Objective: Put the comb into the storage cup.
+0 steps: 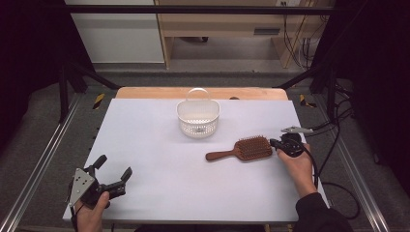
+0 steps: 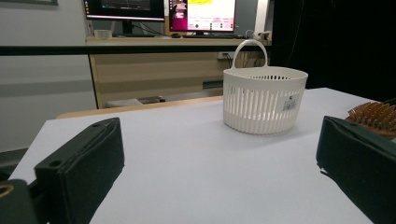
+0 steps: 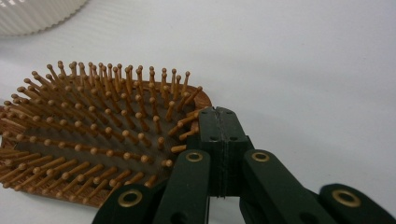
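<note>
The high view places the wooden paddle hairbrush (image 1: 241, 149) on the white surface (image 1: 159, 159), bristles up, handle pointing toward the person's left, right of centre and nearer the person than the white slotted basket (image 1: 198, 118). The right gripper (image 1: 279, 143) meets the brush at the far end of its head, held by the person's right hand (image 1: 299, 166).

The right gripper view gives the detail that the high view cannot: the jaws are pressed together with no gap, their tips at the rim of the hairbrush (image 3: 93, 140) head among the outer bristles. Whether the rim is pinched between them cannot be told. A ribbed corner of the basket (image 3: 37, 14) shows at upper left.

The left gripper (image 1: 112, 171) sits near the surface's front left corner, well apart from the brush. The left gripper view shows its jaws wide apart and empty, and the basket (image 2: 264, 100) standing upright with its handle raised and a label on its wall.
</note>
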The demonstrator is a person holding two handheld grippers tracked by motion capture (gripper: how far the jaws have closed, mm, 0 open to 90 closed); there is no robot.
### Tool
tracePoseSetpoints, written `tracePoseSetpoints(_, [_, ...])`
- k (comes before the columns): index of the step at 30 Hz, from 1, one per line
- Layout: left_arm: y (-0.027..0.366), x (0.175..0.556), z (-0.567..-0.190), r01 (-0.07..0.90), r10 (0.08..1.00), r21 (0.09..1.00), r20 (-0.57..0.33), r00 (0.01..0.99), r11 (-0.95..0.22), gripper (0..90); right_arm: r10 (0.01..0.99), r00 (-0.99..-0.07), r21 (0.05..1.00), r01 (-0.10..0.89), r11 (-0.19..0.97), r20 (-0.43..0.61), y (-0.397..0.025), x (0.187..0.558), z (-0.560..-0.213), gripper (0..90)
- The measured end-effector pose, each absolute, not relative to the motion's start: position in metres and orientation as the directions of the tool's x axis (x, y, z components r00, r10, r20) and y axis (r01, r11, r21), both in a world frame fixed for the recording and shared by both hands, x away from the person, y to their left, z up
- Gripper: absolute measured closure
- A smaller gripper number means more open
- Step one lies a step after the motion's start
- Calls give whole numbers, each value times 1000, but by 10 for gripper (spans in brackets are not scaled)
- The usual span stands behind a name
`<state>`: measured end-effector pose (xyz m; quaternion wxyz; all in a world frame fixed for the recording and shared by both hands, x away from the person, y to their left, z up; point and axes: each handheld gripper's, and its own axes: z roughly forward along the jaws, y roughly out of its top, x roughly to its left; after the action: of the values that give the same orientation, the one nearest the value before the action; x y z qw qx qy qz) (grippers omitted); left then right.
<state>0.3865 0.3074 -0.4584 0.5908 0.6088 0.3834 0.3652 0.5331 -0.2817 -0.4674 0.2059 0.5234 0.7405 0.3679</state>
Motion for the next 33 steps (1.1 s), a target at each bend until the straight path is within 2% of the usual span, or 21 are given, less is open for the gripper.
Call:
tracePoseSetpoints(16, [305,387,-459,39,891,999,-10,453,-9,9,892,-446,759,606,240,74,-248,534,-467,900])
tracePoseSetpoints(33, [306,387,-459,44,889,999,-17,457,-4,9,816,-576,756,555,346,50,-170,529,-464,900])
